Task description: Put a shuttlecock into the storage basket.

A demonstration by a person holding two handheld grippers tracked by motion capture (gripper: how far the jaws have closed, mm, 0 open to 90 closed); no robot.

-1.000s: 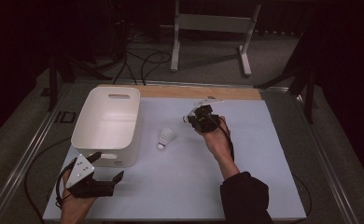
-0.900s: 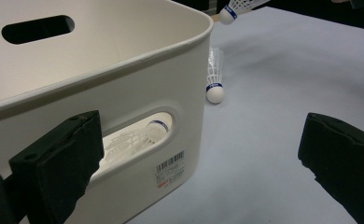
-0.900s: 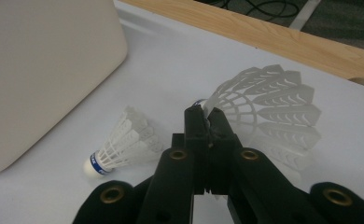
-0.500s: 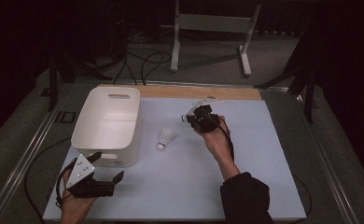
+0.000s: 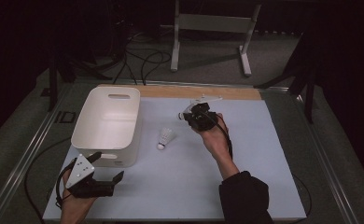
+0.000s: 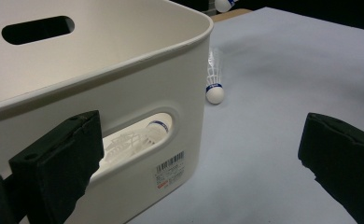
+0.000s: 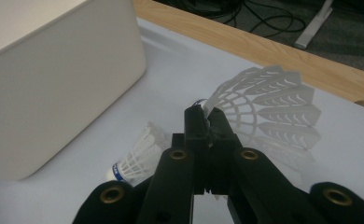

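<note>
Three shuttlecocks can be counted. One is pinched in the right gripper (image 7: 208, 122), whose jaws are closed on the shuttlecock (image 7: 269, 100) near its cork end, so the white skirt fans out free beyond the tips; gripping there spares the flimsy skirt and leaves the cork to drop first. A second shuttlecock (image 5: 164, 138) lies on the pale blue table (image 5: 264, 154) just below and ahead of that gripper, between it and the white bin (image 5: 108, 122), most likely the next one to collect. A third shuttlecock (image 6: 138, 138) lies inside the bin, seen through its handle slot directly in front of the left gripper (image 5: 109, 167); more may lie deeper in, though the slot gives too narrow a look to be sure.

The left gripper's jaws stand wide apart with nothing between them, one pad close to the bin's near wall, perhaps parked there to steady the bin. There is one bin and two grippers, and the work appears to be gathering shuttlecocks into the bin.
</note>
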